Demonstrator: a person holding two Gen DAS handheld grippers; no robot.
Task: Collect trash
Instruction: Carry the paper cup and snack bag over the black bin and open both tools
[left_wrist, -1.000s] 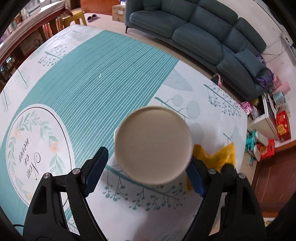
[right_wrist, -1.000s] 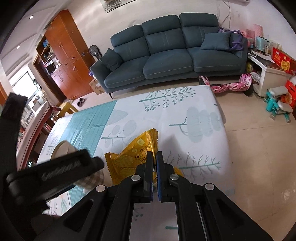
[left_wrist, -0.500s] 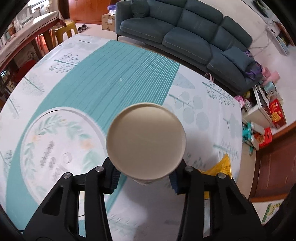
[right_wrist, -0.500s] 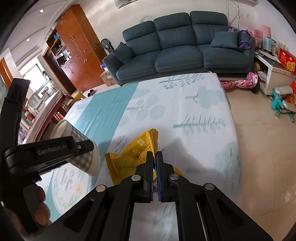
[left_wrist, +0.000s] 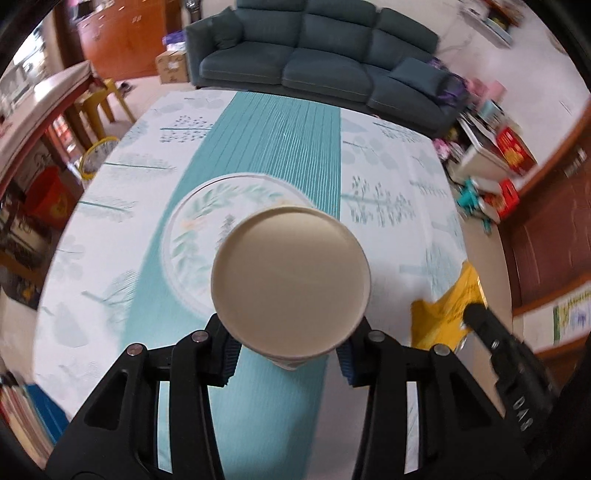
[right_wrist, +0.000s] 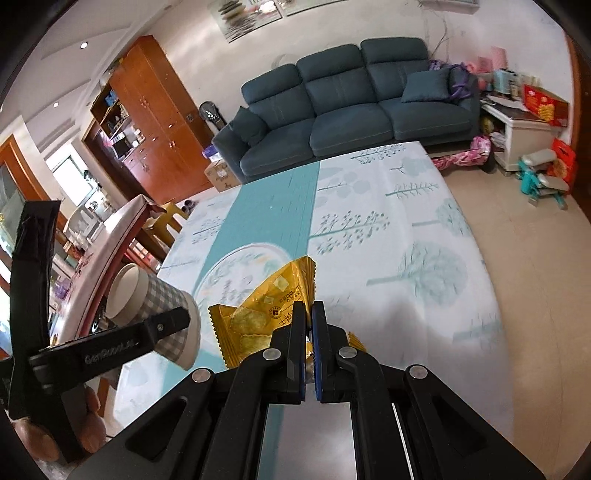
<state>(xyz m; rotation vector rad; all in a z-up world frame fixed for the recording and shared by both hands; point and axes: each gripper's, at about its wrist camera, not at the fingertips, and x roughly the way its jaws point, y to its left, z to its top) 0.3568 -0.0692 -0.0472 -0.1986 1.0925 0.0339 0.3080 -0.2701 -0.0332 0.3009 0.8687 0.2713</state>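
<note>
My left gripper (left_wrist: 287, 357) is shut on a paper cup (left_wrist: 290, 284) with a grey checked wall. It holds the cup upright above the tablecloth, mouth toward the camera, and the inside looks empty. The right wrist view shows that cup (right_wrist: 147, 299) at lower left, in the left gripper (right_wrist: 177, 321), with a person's hand (right_wrist: 92, 424) below it. My right gripper (right_wrist: 309, 325) is shut on the edge of a yellow snack wrapper (right_wrist: 266, 306), held off the table. In the left wrist view the wrapper (left_wrist: 443, 317) hangs to the cup's right.
The table (left_wrist: 280, 140) wears a white and teal cloth with a leaf-wreath circle. Behind it stands a dark teal sofa (left_wrist: 317, 62). A yellow stool (left_wrist: 107, 99) and red boxes (left_wrist: 48, 199) stand left; toys and boxes (left_wrist: 495, 177) lie on the floor at the right.
The left gripper's jaws closed on the cup and lifted it. Both grippers rose and swung across the table, and the right one kept its hold on the wrapper.
</note>
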